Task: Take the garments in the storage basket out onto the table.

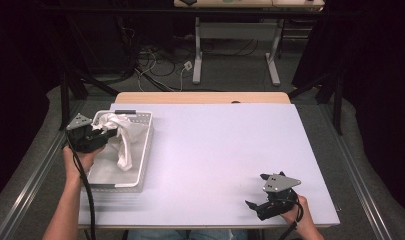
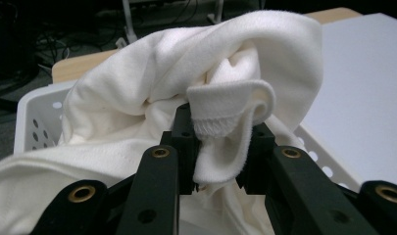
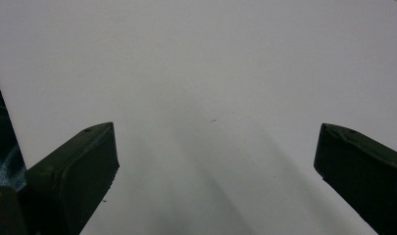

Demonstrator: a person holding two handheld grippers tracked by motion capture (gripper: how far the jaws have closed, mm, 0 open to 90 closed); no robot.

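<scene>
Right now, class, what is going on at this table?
A person holds a gripper in each hand. The left gripper is shut on a fold of white cloth, which hangs over the white perforated basket at the table's left. The right gripper rests with jaws open over bare white tabletop, holding nothing.

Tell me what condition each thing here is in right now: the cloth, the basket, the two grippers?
Cloth: white, crumpled, one hemmed edge pinched and lifted, the rest hanging into the basket.
Basket: white, perforated, upright at the table's left edge, holding the cloth.
Left gripper: shut on the cloth, over the basket.
Right gripper: open, nothing between its jaws, low over the table.
</scene>
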